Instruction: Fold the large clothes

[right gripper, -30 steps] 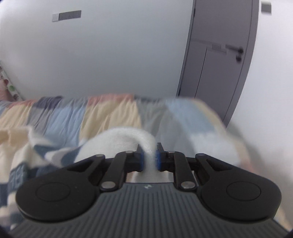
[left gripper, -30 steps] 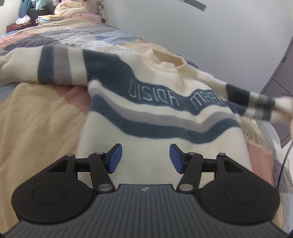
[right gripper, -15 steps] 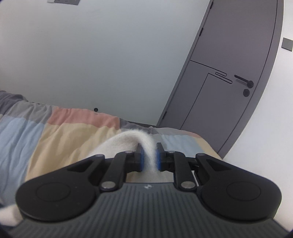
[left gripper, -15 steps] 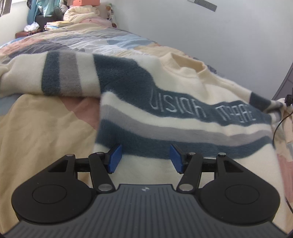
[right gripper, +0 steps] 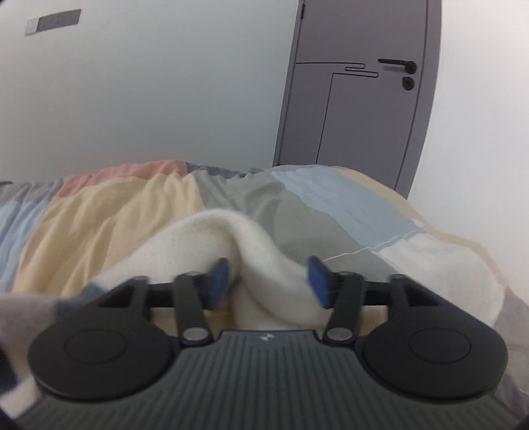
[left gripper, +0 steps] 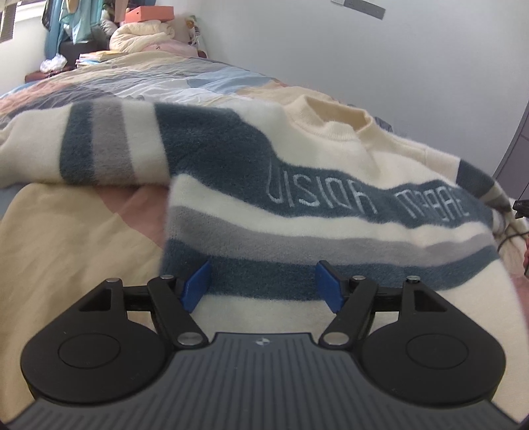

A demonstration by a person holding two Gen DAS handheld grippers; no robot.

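- A cream sweater (left gripper: 297, 205) with dark blue and grey bands and pale lettering across the chest lies spread face up on a bed under a patchwork quilt (left gripper: 76, 238).
- Its collar (left gripper: 334, 115) points toward the white wall; one striped sleeve (left gripper: 92, 145) stretches flat to the left across the quilt.
- The left claw (left gripper: 263, 287) hovers low over the sweater's lower body, at the edge of the lowest dark blue band. Its jaws have just been opening and stand wide apart, blue pads (left gripper: 198, 286) clear of each other, with nothing pinched between them.
- The right claw (right gripper: 267, 281) is at the other side, facing a grey door (right gripper: 360, 92) with a black handle.
- Its jaws have just been opening too; the cream cuff end of the sweater's other sleeve (right gripper: 231, 238) lies humped between the spread pads, loose and no longer squeezed. The fabric seems to brush the right pad, though blur makes this uncertain.
- That sleeve rests on the quilt's yellow and grey patches.
- Clutter of bedding and boxes (left gripper: 145, 26) is piled at the far end of the bed.
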